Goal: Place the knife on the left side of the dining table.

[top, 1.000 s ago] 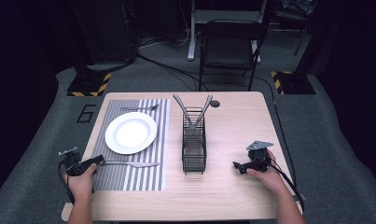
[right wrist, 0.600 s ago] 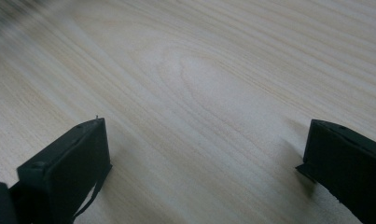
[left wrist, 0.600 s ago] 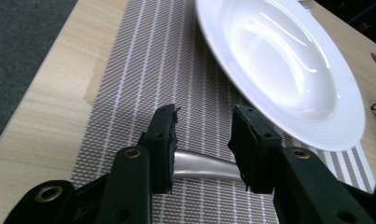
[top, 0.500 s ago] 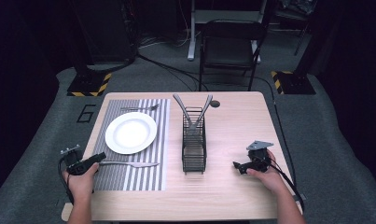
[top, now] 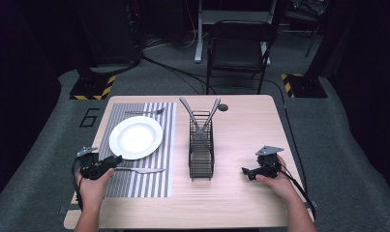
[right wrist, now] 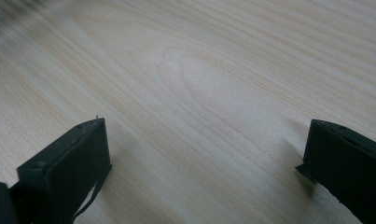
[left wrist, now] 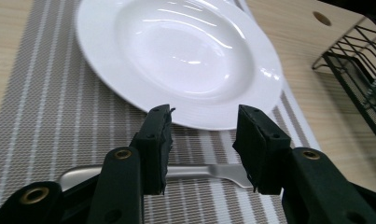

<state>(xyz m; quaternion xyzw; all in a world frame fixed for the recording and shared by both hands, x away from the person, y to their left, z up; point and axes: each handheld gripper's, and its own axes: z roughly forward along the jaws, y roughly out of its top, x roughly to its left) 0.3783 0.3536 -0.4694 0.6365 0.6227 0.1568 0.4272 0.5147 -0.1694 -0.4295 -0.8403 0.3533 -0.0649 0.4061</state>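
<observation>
A silver knife (top: 140, 170) lies on the striped placemat (top: 149, 186), just in front of the white plate (top: 135, 137). My left gripper (top: 116, 160) is at the knife's handle end. In the left gripper view my left gripper (left wrist: 202, 135) is open, its jaws standing either side of the knife's handle (left wrist: 199, 171) and apart from it, with the plate (left wrist: 176, 56) right beyond. My right gripper (top: 246, 172) rests low at the table's right front, open. In the right gripper view my right gripper (right wrist: 204, 140) holds nothing, over bare wood.
A black wire caddy (top: 201, 147) stands mid-table with two crossed silver utensils (top: 188, 110) sticking out. A fork (top: 144, 112) lies at the placemat's far edge. A round hole (top: 223, 107) marks the tabletop behind the caddy. A chair (top: 237, 48) stands beyond the table.
My left gripper has slid a little to the right, toward the knife's handle. The knife, plate and right gripper have not moved.
</observation>
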